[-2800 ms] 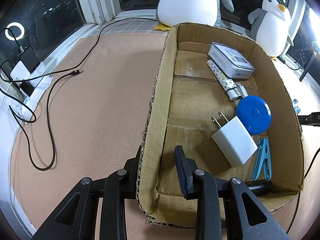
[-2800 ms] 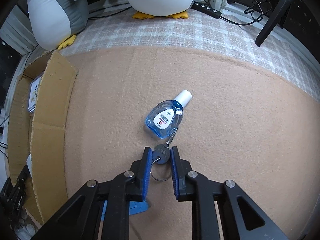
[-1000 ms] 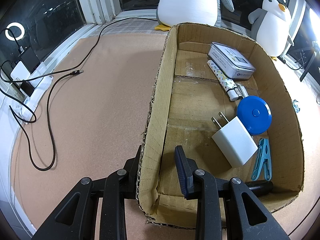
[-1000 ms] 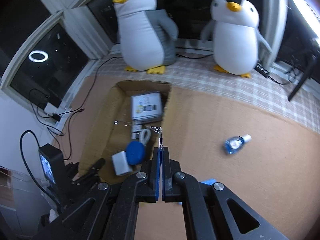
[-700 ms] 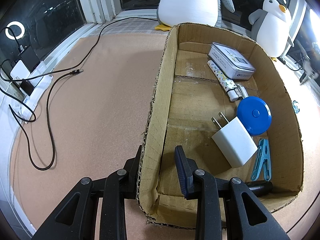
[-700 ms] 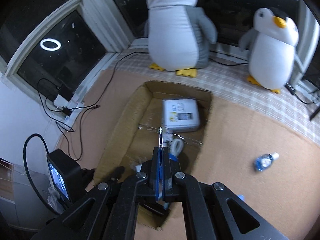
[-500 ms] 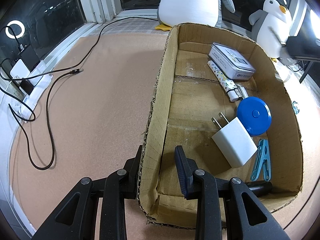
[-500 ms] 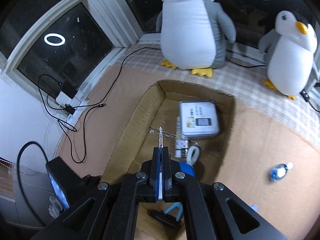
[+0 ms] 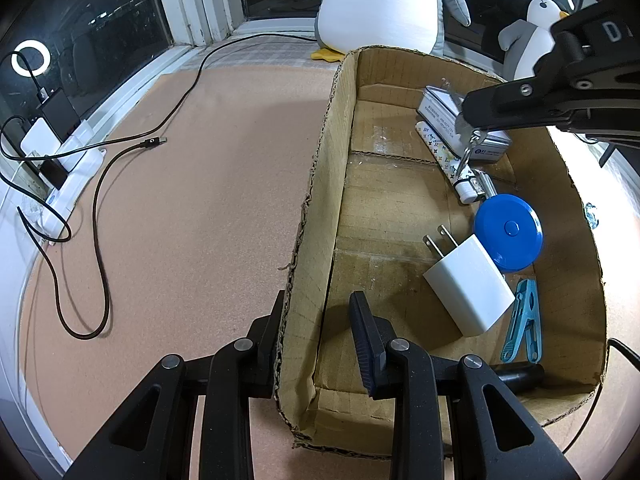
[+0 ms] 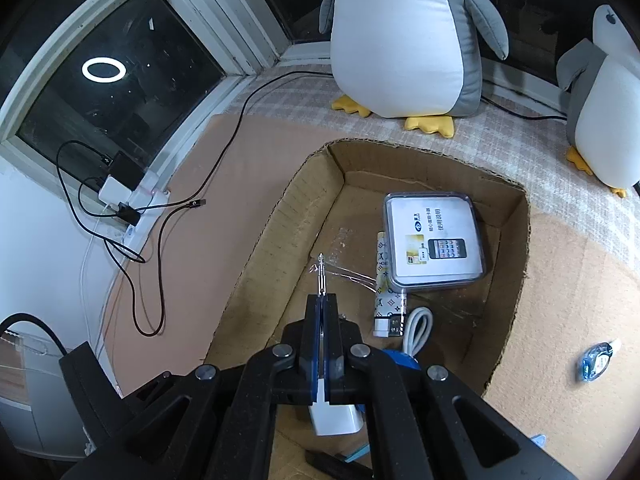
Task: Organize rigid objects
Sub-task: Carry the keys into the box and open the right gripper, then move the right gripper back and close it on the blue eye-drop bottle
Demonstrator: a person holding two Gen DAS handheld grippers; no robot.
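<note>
My right gripper [image 10: 322, 300] is shut on a metal key [image 10: 320, 274] with a ring and holds it in the air above the open cardboard box [image 10: 256, 252]. In the left wrist view the right gripper [image 9: 468, 120] hangs over the box's far end with the key ring [image 9: 467, 151] dangling below it. My left gripper [image 9: 316, 320] straddles the box's near left wall [image 9: 308, 248], jaws apart, one finger on each side. Inside the box lie a white charger [image 9: 468, 284], a blue round case [image 9: 508, 232], a blue clip [image 9: 522, 320], a tin [image 10: 434, 240] and a patterned tube [image 10: 382, 280].
A small blue bottle [image 10: 596, 362] lies on the tan mat to the right of the box. Two plush penguins [image 10: 400, 36] stand beyond the box. Black cables [image 9: 100, 184] and a power strip [image 10: 136, 200] lie on the left by the window.
My right gripper lifted the key off the mat beside the blue bottle and carried it left, over the box. The left gripper and the box have stayed put.
</note>
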